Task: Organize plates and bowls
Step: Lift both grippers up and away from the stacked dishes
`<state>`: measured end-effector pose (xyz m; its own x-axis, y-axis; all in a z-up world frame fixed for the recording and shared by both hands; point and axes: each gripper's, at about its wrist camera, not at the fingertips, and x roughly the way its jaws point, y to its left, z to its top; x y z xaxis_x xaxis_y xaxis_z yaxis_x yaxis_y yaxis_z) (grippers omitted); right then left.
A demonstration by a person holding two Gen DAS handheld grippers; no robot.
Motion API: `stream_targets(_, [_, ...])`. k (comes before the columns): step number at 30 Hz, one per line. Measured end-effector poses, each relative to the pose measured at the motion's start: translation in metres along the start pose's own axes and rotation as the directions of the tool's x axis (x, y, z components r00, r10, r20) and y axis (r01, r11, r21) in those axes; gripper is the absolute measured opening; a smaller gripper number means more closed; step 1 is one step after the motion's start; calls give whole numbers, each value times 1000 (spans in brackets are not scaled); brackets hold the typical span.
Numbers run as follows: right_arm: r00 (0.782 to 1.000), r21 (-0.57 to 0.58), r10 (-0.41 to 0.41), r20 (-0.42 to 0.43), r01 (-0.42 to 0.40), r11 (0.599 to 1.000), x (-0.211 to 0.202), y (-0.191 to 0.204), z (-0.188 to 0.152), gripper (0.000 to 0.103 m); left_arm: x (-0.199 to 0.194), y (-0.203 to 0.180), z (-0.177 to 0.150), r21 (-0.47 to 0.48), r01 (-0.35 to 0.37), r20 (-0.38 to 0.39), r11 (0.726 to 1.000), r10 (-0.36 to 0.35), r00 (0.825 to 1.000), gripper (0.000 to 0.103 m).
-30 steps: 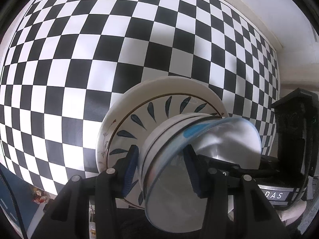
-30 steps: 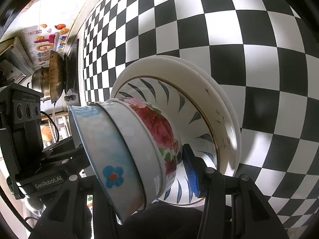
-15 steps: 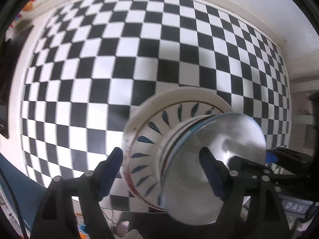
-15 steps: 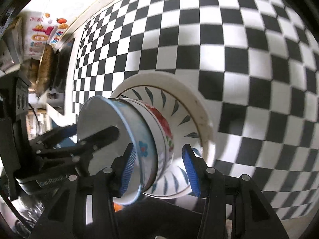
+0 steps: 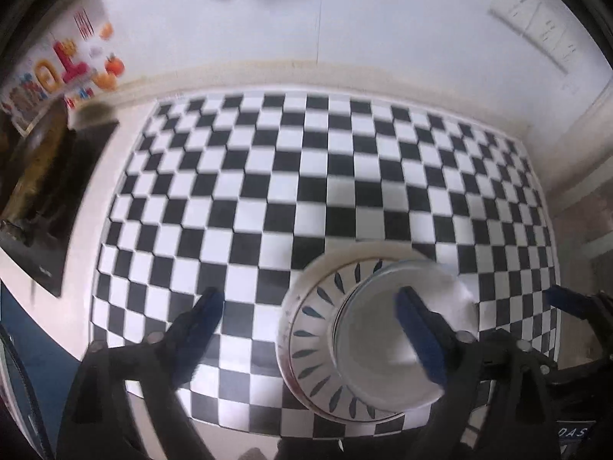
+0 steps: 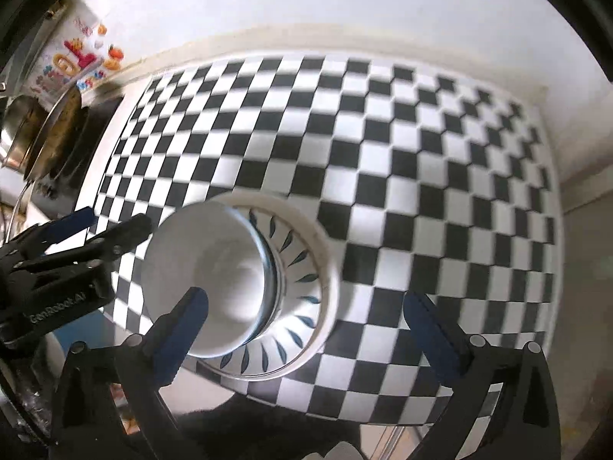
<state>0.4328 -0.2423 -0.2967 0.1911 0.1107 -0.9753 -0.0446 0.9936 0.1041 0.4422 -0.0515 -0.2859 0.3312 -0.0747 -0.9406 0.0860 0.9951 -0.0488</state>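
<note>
A checkered table (image 5: 306, 176) carried nested bowls (image 5: 387, 349) on plates (image 5: 306, 329) at 5 o'clock; both grippers, left (image 5: 310, 326) and right (image 6: 306, 318), were opening, gripping nothing.

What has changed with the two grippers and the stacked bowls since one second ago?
Both grippers let go: the left gripper and right gripper were clamped on the stacked bowls, and now their jaws are opening, touching nothing. Both pulled back, so more of the checkered cloth shows. The bowls stayed stacked on the plates.
</note>
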Motion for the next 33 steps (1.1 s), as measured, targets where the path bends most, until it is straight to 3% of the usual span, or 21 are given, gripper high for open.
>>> stream_targets(6, [987,30,-75,141,72,997,-52,15,-21,103,-48,1,-13,23,-22,119,1000,19,993,102])
stream_targets(16, [942,114,-114,317,81,990,-138,44,-77,103,-132,2,-57,60,-1,227,998,-13,974,102])
stream_targets(21, [914,118,-141,381,103,988,-179,50,-111,103,-164,-1,-81,47,-34,271,998,20,962,102])
stream_targets(26, [879,110,-160,449,123,986,-217,56,-143,103,-194,-4,-104,20,-23,305,1000,16,952,102])
stream_targets(33, [851,99,-154,502,120,988,-259,56,-182,103,-244,-7,-140,-3,-45,377,999,43,925,102])
